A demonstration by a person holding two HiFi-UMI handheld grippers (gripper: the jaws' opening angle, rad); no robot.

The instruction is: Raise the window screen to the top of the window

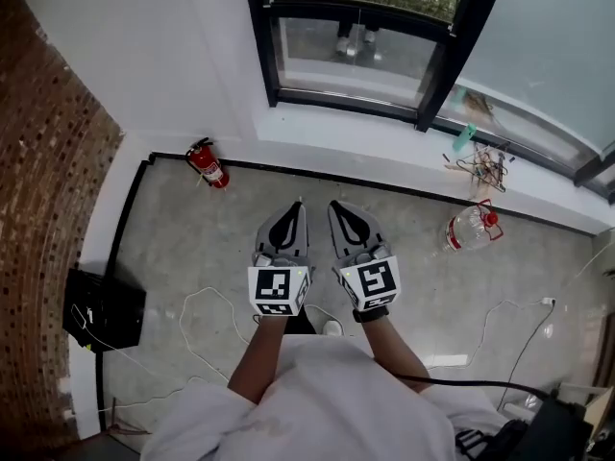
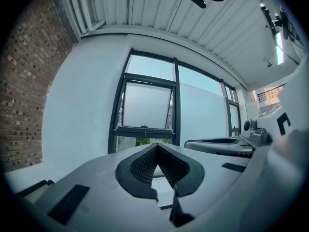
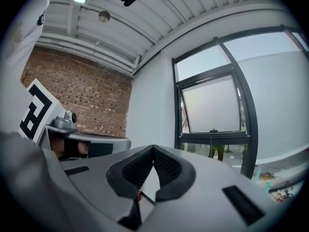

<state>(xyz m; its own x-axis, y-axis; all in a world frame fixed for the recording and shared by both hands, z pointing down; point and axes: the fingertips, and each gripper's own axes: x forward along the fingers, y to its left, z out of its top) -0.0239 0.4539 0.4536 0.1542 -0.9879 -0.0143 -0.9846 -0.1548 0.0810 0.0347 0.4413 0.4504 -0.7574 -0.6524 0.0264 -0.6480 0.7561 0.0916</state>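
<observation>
Both tongs are held side by side and level, aimed at the window (image 1: 356,56) at 12 o'clock, which looks like a carrying pose for an approach, not a working one. The left gripper (image 1: 300,206) has its jaws pressed together with nothing between them, and its own view shows the ribbed pads meeting at the tip (image 2: 157,146). The right gripper (image 1: 334,206) is likewise closed on nothing (image 3: 153,148). Neither one touches the window, which is well apart from them across bare floor.

The window screen (image 2: 146,104) appears to be the hazy grey panel filling the opening pane. It reaches down to the crossbar, where a small pull tab (image 3: 211,130) sits at its lower edge with a thin cord hanging below. So the screen seems fully down, and the raising has not begun. The tab is probably the place to grip.

As for containers, a clear plastic bottle (image 1: 469,229) with a red cap lies on its side at 3 o'clock from the tongs. Whether it holds anything I cannot tell. A red fire extinguisher (image 1: 207,164) lies on the floor at 10 o'clock, by the wall.
</observation>
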